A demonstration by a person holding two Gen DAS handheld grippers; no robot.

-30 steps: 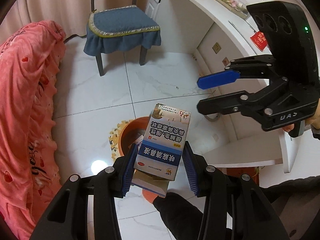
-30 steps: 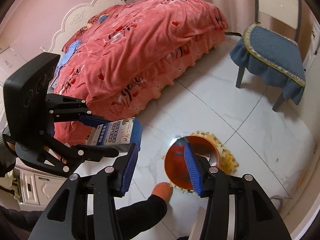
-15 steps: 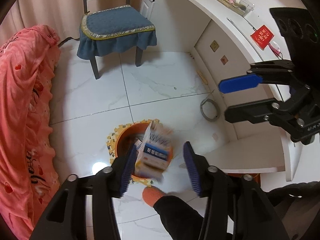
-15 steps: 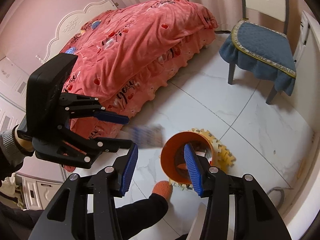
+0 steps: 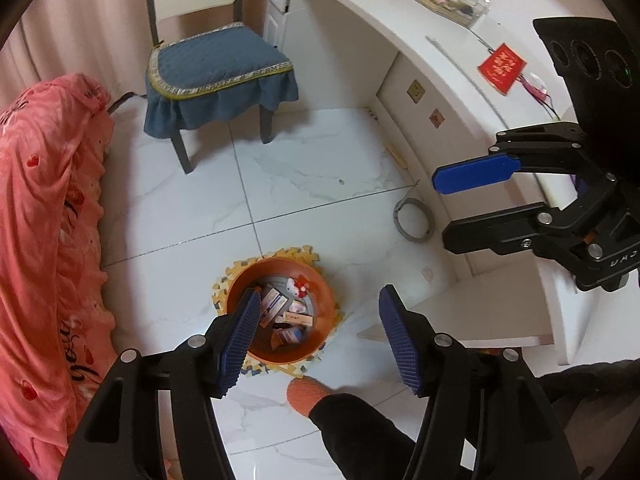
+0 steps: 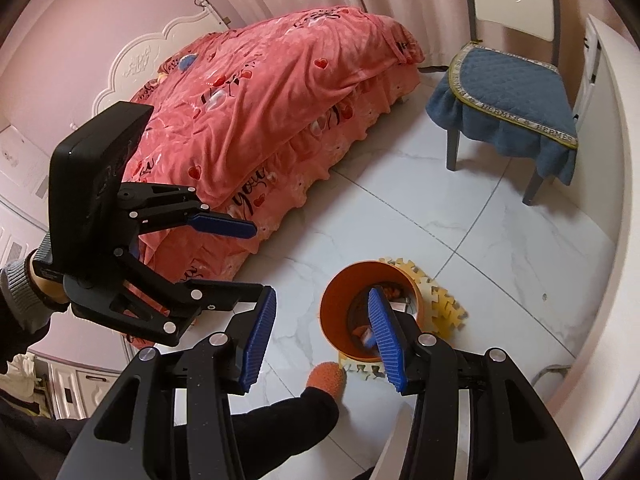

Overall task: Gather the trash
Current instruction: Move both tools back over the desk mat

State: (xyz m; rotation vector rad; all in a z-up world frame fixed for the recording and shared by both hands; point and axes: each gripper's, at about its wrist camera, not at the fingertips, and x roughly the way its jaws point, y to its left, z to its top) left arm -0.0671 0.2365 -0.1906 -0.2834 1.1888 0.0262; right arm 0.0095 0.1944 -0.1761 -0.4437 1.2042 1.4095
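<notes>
- There are two grippers. The left gripper (image 5: 316,336) is at the bottom of its own view. Its jaws have just been opening and now stand apart, with nothing between them.
- The right gripper (image 6: 320,340) is at the bottom of its own view. Its jaws stand apart too, and they hold nothing.
- There is one orange bin (image 5: 280,312), low in the middle of the left view. It stands on the floor, below the left gripper.
- The trash (image 5: 286,314) lies inside the bin. It is a heap of small boxes and packets. I cannot count them well.
- There is one yellow foam mat (image 6: 444,300) under the bin. Its edge has teeth like a puzzle piece.
- There is one chair (image 5: 218,68) with a blue cover, at the upper left of the left view.
- There is one bed (image 6: 260,120) with a pink blanket with red hearts, at the upper left of the right view.
- There is one long white desk (image 5: 400,28) at the upper right of the left view. One red card (image 5: 502,67) lies on it.
- One grey ring (image 5: 414,220) lies on the floor beside the desk.
- One foot in an orange sock (image 5: 306,394) stands just beside the mat.
- The floor (image 5: 312,176) is white tile with grey marks. The room is a bedroom with pink walls.
</notes>
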